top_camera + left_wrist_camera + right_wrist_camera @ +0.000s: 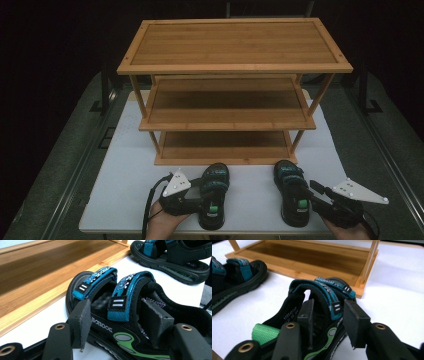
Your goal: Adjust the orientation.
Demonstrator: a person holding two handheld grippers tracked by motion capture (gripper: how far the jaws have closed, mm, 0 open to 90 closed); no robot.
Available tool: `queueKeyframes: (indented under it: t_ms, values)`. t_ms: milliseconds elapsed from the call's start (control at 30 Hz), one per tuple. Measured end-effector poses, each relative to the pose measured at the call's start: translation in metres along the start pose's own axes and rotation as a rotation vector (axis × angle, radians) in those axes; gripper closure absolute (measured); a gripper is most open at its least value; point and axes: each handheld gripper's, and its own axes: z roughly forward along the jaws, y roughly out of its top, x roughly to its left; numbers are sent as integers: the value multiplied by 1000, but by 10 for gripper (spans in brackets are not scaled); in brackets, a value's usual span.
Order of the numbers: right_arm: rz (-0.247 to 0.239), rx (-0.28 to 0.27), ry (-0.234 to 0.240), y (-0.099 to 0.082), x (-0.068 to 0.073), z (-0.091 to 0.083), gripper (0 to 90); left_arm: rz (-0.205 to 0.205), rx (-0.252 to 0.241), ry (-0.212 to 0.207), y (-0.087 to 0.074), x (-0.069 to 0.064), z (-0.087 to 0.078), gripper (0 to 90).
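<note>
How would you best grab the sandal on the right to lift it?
Grip the right sandal across its outer side wall, beside the rear strap, coming from the heel end. The wall stands upright and thin, so the right gripper jaws can straddle it, as they do now.

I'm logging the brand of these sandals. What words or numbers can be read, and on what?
"BOBDOG": white letters on the black side of the left sandal, left gripper view.
"BOBDOG": on that sandal's front blue strap, small, roughly legible.
"1055 2037": on its inner lining; middle digit unclear.
Printed number inside the right sandal: too blurred to read surely.
Lettering on its blue strap: unreadable.
</note>
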Motion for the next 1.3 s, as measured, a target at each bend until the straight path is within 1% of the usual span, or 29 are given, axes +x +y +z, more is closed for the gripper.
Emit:
queueKeyframes:
  t_ms: [33, 67, 133, 200, 300, 367, 433, 533, 600, 667, 800, 867, 967, 1033, 1133, 1200, 1300]
  values:
    - [-2, 6, -4, 0, 1, 1, 592, -2, 4, 8, 0, -1, 0, 426]
    - [-3, 18, -12, 0, 2, 3, 590, -2, 9, 8, 1, -1, 0, 427]
    - [-8, 35, -22, 0, 4, 6, 590, 8, 15, 11, 2, -2, -1, 441]
    - [-16, 37, -29, 0, 5, 9, 590, 13, 16, 10, 2, -2, -1, 450]
    - [-10, 43, -36, 0, 5, 11, 590, 11, 21, 5, 3, -2, -1, 474]
    - [2, 50, -33, 0, 5, 13, 591, 12, 22, 8, 3, -3, 0, 482]
    - [-2, 56, -36, 0, 5, 15, 598, 18, 22, 6, 3, -4, 0, 487]
    - [-7, 68, -54, 1, 5, 19, 619, 21, 24, 16, 3, -4, 0, 513]
    - [-10, 71, -58, 1, 5, 20, 621, 23, 24, 25, 4, -5, 1, 519]
    - [-5, 75, -65, 1, 5, 21, 643, 24, 26, 37, 4, -6, 1, 547]
    - [-1, 83, -73, 1, 5, 22, 667, 20, 16, 53, 3, -6, 1, 615]
    - [3, 83, -77, 1, 5, 23, 692, 7, 15, 59, 3, -4, 0, 641]
    - [-20, 82, -102, 2, 7, 23, 734, 13, 1, 82, 2, -4, -1, 712]
    - [-33, 82, -115, 2, 8, 23, 754, 20, -3, 89, 2, -4, -1, 739]
    - [-39, 76, -131, 2, 8, 23, 783, 19, -8, 96, 1, -4, -2, 754]
    - [-30, 67, -129, 2, 7, 23, 793, 20, -22, 94, 0, -3, -2, 764]
    - [-15, 57, -124, 1, 6, 23, 803, 3, -40, 88, -1, -2, -2, 768]
